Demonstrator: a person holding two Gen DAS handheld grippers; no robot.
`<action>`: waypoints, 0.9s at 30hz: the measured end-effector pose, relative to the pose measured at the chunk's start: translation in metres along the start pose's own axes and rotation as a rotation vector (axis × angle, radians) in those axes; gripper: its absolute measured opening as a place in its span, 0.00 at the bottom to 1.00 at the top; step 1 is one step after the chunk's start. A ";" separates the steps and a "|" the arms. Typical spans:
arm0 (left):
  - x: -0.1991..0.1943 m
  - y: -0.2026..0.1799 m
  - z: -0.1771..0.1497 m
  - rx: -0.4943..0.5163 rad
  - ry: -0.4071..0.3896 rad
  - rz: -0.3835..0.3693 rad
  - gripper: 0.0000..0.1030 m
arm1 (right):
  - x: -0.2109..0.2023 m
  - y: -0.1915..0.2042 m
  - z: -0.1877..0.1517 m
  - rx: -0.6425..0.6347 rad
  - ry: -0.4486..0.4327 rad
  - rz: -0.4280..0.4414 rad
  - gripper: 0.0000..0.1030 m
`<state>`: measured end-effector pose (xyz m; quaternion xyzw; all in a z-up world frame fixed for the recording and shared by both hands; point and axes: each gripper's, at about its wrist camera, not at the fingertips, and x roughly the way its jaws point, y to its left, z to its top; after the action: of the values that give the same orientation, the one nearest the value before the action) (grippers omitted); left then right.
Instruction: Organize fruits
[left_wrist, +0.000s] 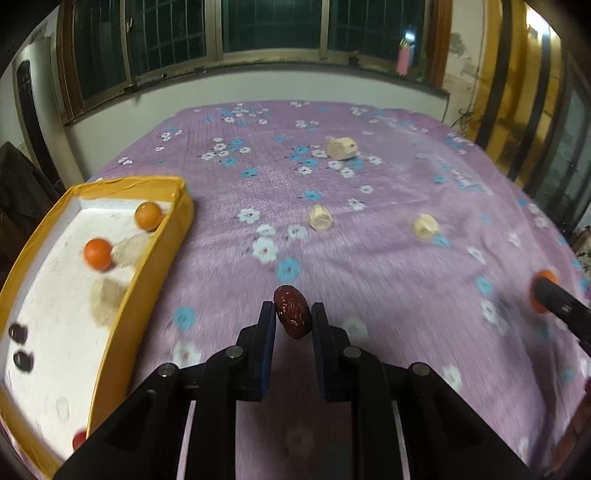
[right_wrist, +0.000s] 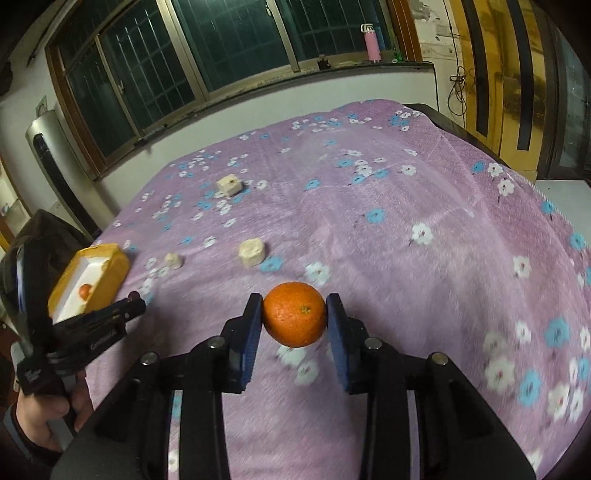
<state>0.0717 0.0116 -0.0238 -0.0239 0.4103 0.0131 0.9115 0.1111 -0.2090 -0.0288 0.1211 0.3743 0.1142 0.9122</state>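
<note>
Left gripper (left_wrist: 293, 314): jaws pinched on a dark red date (left_wrist: 292, 311), pads pressing both sides, fruit held clear above the purple flowered cloth (left_wrist: 369, 258). Right gripper (right_wrist: 294, 314): jaws clamped on an orange (right_wrist: 295, 314), stem scar facing the camera, fruit lifted off the cloth.

Yellow tray (left_wrist: 147, 280) with white floor: lying at the left edge of the cloth. Inside, toward the far end, two small oranges (left_wrist: 98, 254); just beside them two pale tan pieces (left_wrist: 129, 248), too blurred to identify. Near the close end, two dark dates (left_wrist: 20, 347) side by side. One red item partly hidden at the tray's near corner behind the left gripper body.

On the open cloth, well apart from each other: three pale cut cylinders (left_wrist: 320, 218), one near the far middle, two toward the centre. None touching the tray.

In the left wrist view, right gripper's tip and its orange showing at the right edge. In the right wrist view, left gripper and the person's hand (right_wrist: 55, 413) on its grip showing at the lower left, in front of the tray.

Background: barred window (right_wrist: 166, 66) along the far wall, pink bottle (right_wrist: 372, 40) on the sill.
</note>
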 end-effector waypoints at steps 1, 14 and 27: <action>-0.004 0.000 -0.004 0.005 -0.004 -0.003 0.17 | -0.005 0.004 -0.005 0.001 -0.007 0.005 0.35; -0.025 0.002 -0.039 0.019 -0.069 0.042 0.17 | -0.024 0.036 -0.053 0.025 -0.050 0.023 0.35; -0.025 0.003 -0.040 0.004 -0.084 0.061 0.17 | -0.033 0.054 -0.060 0.000 -0.148 -0.023 0.35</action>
<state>0.0248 0.0126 -0.0319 -0.0089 0.3722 0.0412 0.9272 0.0394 -0.1594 -0.0322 0.1249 0.3071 0.0945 0.9387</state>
